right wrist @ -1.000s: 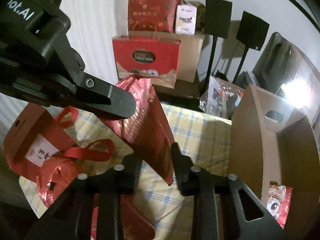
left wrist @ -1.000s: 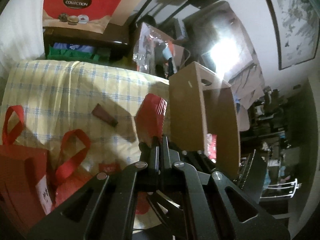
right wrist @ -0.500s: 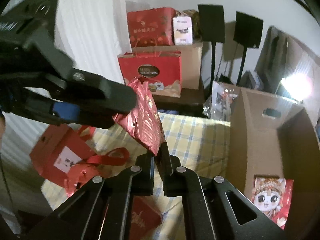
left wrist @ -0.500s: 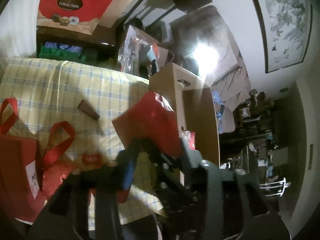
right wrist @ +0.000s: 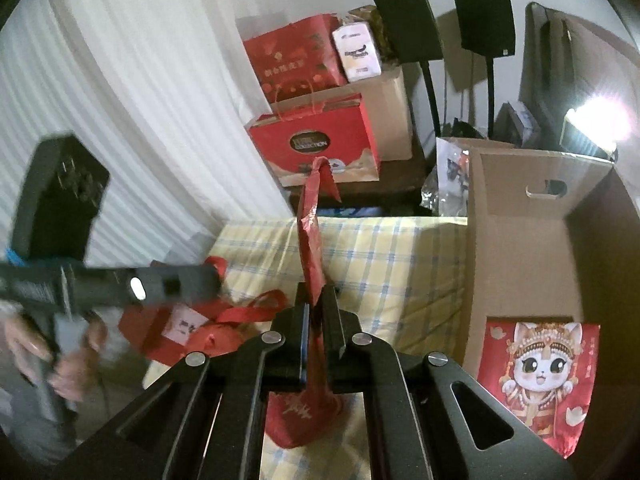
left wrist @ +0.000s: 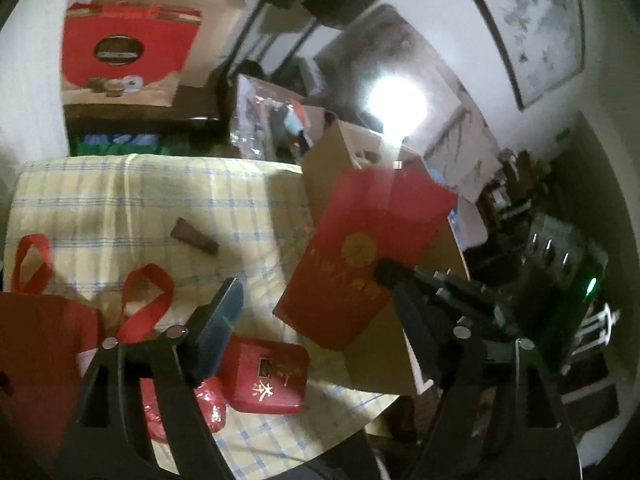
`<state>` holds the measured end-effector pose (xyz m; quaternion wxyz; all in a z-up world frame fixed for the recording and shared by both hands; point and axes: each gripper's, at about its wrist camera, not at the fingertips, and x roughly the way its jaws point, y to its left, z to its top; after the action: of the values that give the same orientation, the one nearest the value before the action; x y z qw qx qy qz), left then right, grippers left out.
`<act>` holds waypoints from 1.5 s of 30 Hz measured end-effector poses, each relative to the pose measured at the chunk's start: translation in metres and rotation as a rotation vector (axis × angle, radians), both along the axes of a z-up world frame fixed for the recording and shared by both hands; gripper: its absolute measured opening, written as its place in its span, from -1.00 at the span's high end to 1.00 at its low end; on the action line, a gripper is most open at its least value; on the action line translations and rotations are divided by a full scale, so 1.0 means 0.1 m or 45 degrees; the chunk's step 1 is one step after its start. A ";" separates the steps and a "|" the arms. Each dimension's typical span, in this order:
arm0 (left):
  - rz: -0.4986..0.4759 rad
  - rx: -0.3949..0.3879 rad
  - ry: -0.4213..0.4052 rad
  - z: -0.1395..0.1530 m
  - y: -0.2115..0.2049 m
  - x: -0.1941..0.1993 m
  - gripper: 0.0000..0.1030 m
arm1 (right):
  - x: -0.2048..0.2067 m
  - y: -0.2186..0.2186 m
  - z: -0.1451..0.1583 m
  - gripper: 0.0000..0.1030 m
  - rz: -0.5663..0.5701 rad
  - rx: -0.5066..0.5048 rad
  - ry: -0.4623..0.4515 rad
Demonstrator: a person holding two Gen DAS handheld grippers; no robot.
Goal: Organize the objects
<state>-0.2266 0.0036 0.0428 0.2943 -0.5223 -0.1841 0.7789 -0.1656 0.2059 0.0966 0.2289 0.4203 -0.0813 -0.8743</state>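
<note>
Looking along the left gripper (left wrist: 316, 312), its two fingers are seen spread wide apart with nothing between them. Ahead of them a red foil bag (left wrist: 370, 252) is held in the air by the right gripper (left wrist: 394, 276), which enters from the right and is pinched on the bag's lower right edge. The bag hangs in front of the open cardboard box (left wrist: 404, 344) at the right edge of the checked yellow tablecloth (left wrist: 160, 196). On the cloth a small brown wedge (left wrist: 195, 236) is seen lying alone, well apart from the rest. Nearer the camera a red packet with gold characters (left wrist: 266, 376) lies flat, beside a red gift bag with ribbon handles (left wrist: 44, 344) at the left.

In the right wrist view, the right gripper (right wrist: 316, 320) is seen clamped on the red foil bag (right wrist: 312, 236), which is viewed edge-on and stands up between the closed fingers. The cardboard box (right wrist: 516, 236) is set at the right, and a red cat-print envelope (right wrist: 540, 380) lies inside it. The left gripper (right wrist: 180, 284) is blurred at the left, above the red gift bag (right wrist: 188, 328), and its opening cannot be judged here.
</note>
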 end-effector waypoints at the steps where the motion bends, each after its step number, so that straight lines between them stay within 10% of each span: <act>1: -0.019 -0.002 0.013 -0.03 0.04 0.04 -0.48 | 0.01 0.02 0.01 0.92 0.003 -0.016 -0.009; 15: -0.250 0.091 0.184 -0.02 0.54 0.29 -0.58 | 0.16 0.28 0.22 0.92 0.041 -0.142 -0.090; 45: -0.571 0.116 0.077 -0.05 2.41 0.57 -0.12 | 0.42 1.67 0.46 0.92 -0.200 0.053 -0.188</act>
<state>-0.1697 0.2449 0.0382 0.4887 -0.5128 -0.0897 0.7001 -0.1237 0.3726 0.1421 0.1444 0.4805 -0.1127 -0.8577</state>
